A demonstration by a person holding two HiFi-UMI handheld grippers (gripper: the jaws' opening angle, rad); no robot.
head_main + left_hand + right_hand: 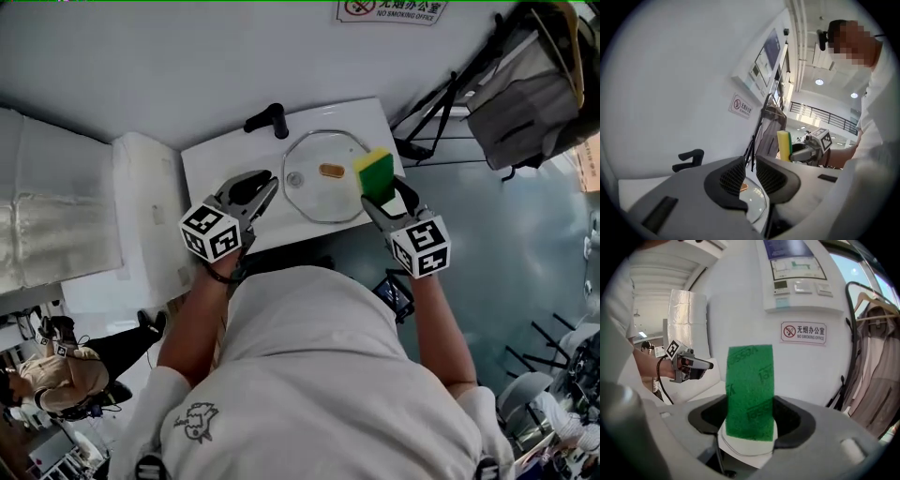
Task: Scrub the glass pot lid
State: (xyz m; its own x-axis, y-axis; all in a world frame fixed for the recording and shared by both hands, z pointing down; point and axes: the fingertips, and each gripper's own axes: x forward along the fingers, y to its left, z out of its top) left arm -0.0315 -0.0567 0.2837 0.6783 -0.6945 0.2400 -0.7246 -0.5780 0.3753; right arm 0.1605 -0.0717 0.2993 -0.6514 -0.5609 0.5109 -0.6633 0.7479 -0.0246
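The round glass pot lid (314, 192) lies flat on a white basin top (211, 169), its small tan knob (331, 171) near the middle. My right gripper (382, 194) is shut on a yellow and green sponge (374, 172), which it holds above the lid's right edge. In the right gripper view the sponge's (750, 385) green face stands upright between the jaws. My left gripper (265, 186) hovers just left of the lid, its jaws a narrow gap apart with nothing between them. Below its jaws (750, 172), the left gripper view shows part of the lid (754, 206).
A black faucet handle (267, 120) sits at the basin's back left. A coat stand with hanging bags (525, 89) is to the right. A white wrapped block (56, 211) is to the left. Another person (56, 370) crouches at the lower left.
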